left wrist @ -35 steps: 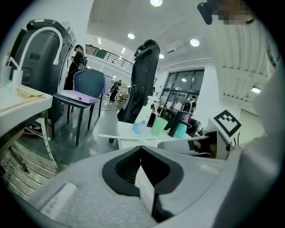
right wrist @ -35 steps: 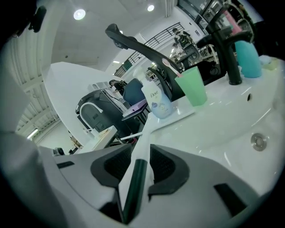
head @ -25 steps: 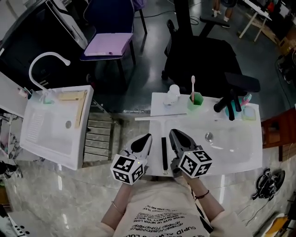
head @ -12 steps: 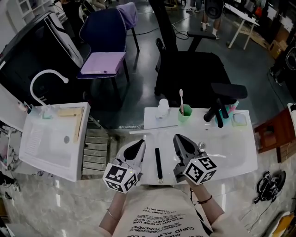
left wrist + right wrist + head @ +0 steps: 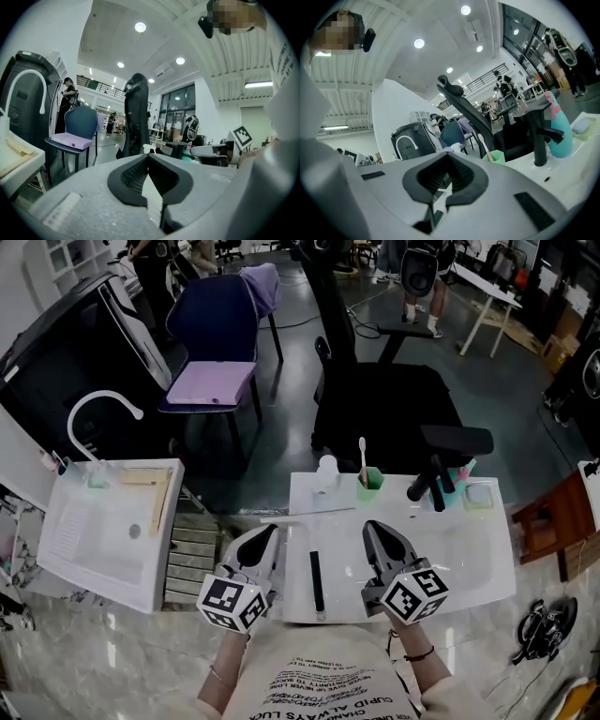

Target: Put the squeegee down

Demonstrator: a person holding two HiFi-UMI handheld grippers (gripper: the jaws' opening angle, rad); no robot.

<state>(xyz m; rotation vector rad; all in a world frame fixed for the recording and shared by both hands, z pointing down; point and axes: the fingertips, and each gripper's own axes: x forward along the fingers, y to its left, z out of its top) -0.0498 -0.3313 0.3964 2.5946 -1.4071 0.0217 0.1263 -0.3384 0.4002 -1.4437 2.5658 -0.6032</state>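
The big room has a dark floor, and a smooth, shiny white sink top [image 5: 483, 563] stands in front of the person. The squeegee [image 5: 316, 581], a long thin black stick, lies flat on it between the left gripper [image 5: 259, 542] and the right gripper [image 5: 376, 536], touching neither, so the job looks done. Both grey grippers are closed with nothing inside, their bumpy black pads [image 5: 133, 174] meeting at the tips.
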